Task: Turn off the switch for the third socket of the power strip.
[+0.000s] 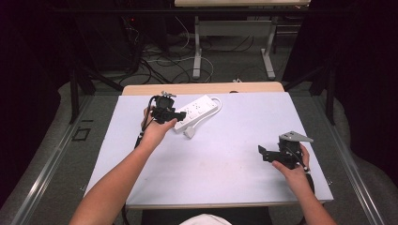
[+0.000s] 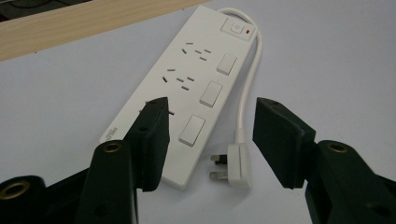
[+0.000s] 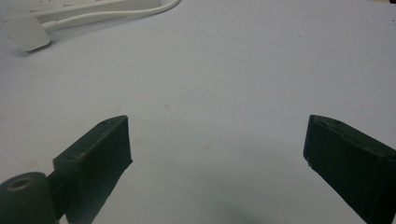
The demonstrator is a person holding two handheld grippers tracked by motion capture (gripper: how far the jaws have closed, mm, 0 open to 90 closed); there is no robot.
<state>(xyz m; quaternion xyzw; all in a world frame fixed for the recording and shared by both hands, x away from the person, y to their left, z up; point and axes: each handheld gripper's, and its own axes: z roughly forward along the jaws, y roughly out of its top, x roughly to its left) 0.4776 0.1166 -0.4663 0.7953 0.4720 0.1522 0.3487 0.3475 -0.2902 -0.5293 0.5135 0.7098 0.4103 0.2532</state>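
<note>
A white power strip (image 2: 187,88) of smooth plastic with a soft sheen lies in the upper middle of the left gripper view; its rocker switches look slightly glossier than its body. Its white cable (image 2: 250,79) looks like smooth rubbery plastic, and its plug (image 2: 238,163), at lower centre, has dull metal pins. The left tongs (image 2: 210,135) are matt black plastic with brass-coloured metal eyelets near the bottom edge. The right tongs (image 3: 217,154) look the same matt black. The bench (image 1: 234,154) has a smooth, matt, pale covering with faint smudges, and a light wood strip along its far edge.
</note>
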